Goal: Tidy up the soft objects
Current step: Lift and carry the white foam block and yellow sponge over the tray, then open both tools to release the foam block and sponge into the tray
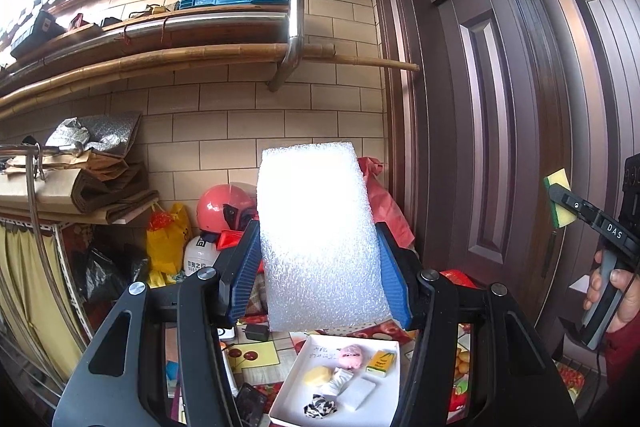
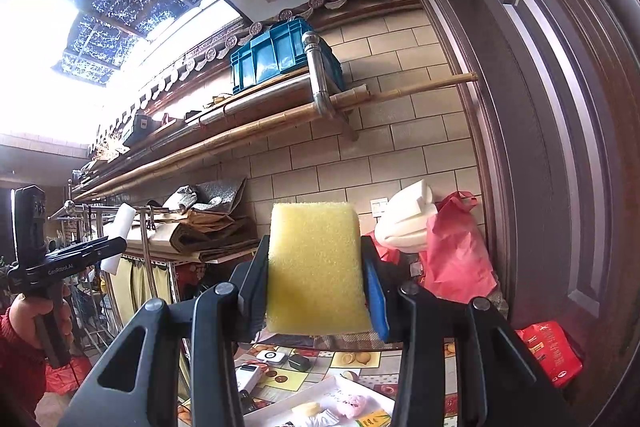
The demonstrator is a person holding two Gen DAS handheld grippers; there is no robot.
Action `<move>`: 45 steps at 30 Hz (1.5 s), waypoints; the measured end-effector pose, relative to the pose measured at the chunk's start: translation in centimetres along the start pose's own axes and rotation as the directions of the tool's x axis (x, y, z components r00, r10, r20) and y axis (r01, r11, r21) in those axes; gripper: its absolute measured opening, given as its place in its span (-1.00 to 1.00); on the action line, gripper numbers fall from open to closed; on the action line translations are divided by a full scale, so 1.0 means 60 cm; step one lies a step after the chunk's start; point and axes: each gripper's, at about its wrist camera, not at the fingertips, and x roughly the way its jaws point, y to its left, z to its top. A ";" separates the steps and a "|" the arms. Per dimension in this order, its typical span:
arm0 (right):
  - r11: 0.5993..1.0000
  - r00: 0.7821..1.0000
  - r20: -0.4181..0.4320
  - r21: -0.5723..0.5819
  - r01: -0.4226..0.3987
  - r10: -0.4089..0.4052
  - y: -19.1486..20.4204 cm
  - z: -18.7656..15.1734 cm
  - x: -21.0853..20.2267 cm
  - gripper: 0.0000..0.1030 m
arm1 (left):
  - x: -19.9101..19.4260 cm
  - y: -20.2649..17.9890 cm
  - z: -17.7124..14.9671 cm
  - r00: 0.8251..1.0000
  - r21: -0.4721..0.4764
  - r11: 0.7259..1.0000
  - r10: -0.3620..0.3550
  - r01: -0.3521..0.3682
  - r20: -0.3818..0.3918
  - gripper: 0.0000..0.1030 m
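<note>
**Both grippers loaded, held above the tray**

White foam block (image 1: pixel 316 239) is clamped between the left gripper (image 1: pixel 316 259) fingers. Yellow sponge (image 2: pixel 316 267) is clamped between the right gripper (image 2: pixel 316 281) fingers. White tray (image 1: pixel 296 367) of small soft items is seen on the bench below.

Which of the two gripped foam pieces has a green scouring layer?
The yellow sponge in the right gripper; its green backing shows in the left wrist view. The white foam block in the left gripper is plain white.
</note>
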 end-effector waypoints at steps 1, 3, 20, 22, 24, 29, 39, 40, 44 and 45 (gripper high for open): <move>1.000 1.000 -0.004 0.002 -0.002 0.002 -0.001 -0.001 0.003 -0.21 | 0.004 0.001 -0.002 1.000 -0.001 1.000 0.001 -0.001 -0.006 0.07; 1.000 1.000 -0.012 0.006 -0.006 0.006 -0.002 -0.003 0.010 -0.21 | 0.012 0.002 -0.006 1.000 -0.004 1.000 0.000 0.000 -0.014 0.06; 0.997 0.989 -0.136 0.055 -0.055 0.062 -0.004 -0.063 0.098 -0.21 | 0.111 0.018 -0.054 0.994 -0.049 0.999 -0.002 -0.004 -0.112 0.07; 0.996 0.985 -0.160 0.060 -0.062 0.071 -0.004 -0.073 0.114 -0.21 | 0.127 0.022 -0.065 0.991 -0.060 0.998 -0.005 -0.003 -0.131 0.06; 0.996 0.980 -0.187 0.063 -0.064 0.075 -0.005 -0.087 0.131 -0.21 | 0.144 0.024 -0.078 0.988 -0.068 0.998 -0.008 -0.002 -0.152 0.07; 0.991 0.956 -0.275 0.115 -0.073 0.103 -0.016 -0.134 0.182 -0.21 | 0.203 0.026 -0.133 0.970 -0.110 0.994 -0.034 0.008 -0.240 0.06; 0.982 0.863 -0.489 0.184 -0.042 0.128 -0.030 -0.273 0.290 -0.21 | 0.366 -0.002 -0.335 0.859 -0.129 0.992 -0.052 -0.017 -0.509 0.06; 0.981 0.848 -0.514 0.188 -0.036 0.130 -0.031 -0.292 0.300 -0.21 | 0.381 -0.004 -0.358 0.845 -0.124 0.992 -0.048 -0.021 -0.533 0.06; 0.980 0.786 -0.605 0.199 -0.006 0.128 -0.038 -0.369 0.333 -0.21 | 0.430 -0.016 -0.442 0.784 -0.094 0.995 -0.029 -0.037 -0.620 0.06; 0.980 0.770 -0.626 0.201 0.004 0.125 -0.041 -0.387 0.339 -0.21 | 0.438 -0.020 -0.458 0.773 -0.090 0.995 -0.029 -0.036 -0.634 0.06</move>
